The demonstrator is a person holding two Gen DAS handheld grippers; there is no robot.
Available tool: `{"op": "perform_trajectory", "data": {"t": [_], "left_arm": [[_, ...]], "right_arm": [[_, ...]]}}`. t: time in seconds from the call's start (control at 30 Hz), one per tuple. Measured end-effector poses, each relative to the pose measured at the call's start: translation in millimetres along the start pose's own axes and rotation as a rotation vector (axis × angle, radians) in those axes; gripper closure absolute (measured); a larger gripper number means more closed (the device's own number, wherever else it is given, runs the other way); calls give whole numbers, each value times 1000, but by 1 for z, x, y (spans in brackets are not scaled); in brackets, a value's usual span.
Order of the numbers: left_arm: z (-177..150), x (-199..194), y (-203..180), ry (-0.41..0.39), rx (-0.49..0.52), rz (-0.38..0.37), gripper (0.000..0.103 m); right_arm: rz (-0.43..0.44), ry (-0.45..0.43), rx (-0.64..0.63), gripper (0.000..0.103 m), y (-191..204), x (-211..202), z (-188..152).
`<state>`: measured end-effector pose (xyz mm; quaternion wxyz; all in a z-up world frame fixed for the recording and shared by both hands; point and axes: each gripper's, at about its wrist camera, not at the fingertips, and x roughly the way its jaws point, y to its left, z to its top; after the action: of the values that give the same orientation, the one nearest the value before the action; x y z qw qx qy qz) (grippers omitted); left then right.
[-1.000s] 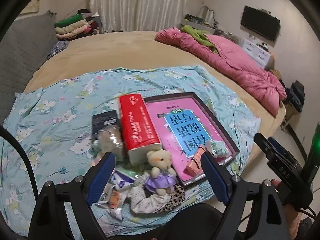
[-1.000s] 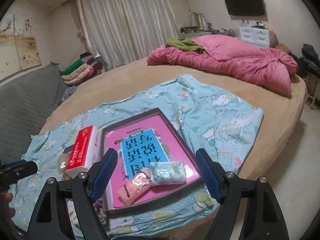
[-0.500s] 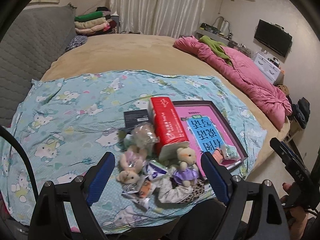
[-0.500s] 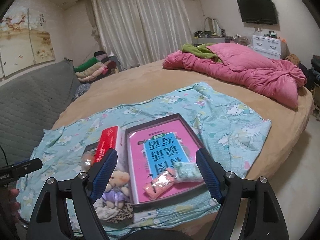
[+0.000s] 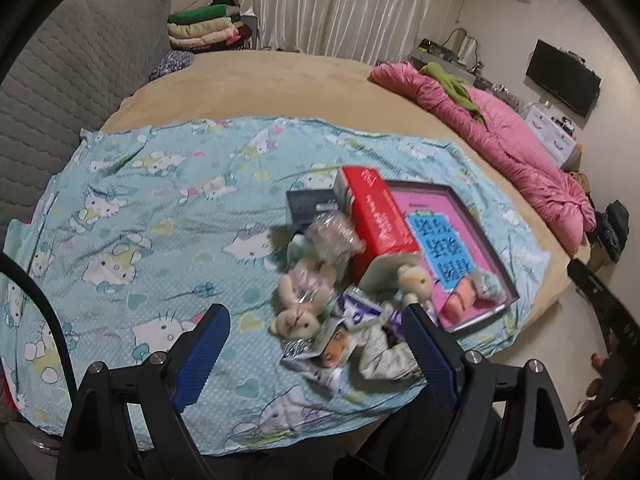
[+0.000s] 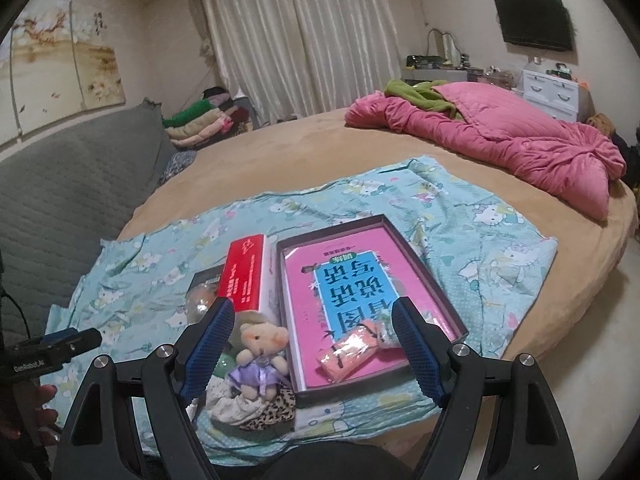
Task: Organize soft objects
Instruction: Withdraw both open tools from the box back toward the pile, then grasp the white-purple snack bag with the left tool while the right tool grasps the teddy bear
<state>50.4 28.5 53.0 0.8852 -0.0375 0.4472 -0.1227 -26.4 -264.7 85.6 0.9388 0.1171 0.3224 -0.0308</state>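
A: Where are the soft things now, and what do your grippers do?

B: They lie in a heap on the cat-print sheet (image 5: 132, 208), near the bed edge, beside the red box (image 5: 376, 216). My left gripper (image 5: 318, 350) hangs over the heap with jaws spread and nothing between the pads. My right gripper (image 6: 314, 344) is spread too, and empty, above the bear in the purple dress (image 6: 260, 356) and the dark tray (image 6: 450, 312).

A: How will the bear handle?

B: I judge it light and squashy, so it will give under the pads. I would take it at the body, not at the thin arms. The crinkly plastic packets (image 5: 332, 344) look slippery.

A: What differs from a second ago?

B: In my left view the heap sat centred between the jaws; now it is to the right, and more sheet shows. In my right view the bear was hidden; now it is visible.
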Motion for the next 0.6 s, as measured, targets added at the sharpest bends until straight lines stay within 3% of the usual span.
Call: {"op": "perform_trajectory", "data": {"t": [0.4,0.6], "left_arm": [[-46,53,-8,89,72,-1,16],[-56,77,-14,113,113,-48,16]], "right_arm": [[25,97,-123,21,39,33,-26],[28,158,-157,21,49,54,-45]]}}
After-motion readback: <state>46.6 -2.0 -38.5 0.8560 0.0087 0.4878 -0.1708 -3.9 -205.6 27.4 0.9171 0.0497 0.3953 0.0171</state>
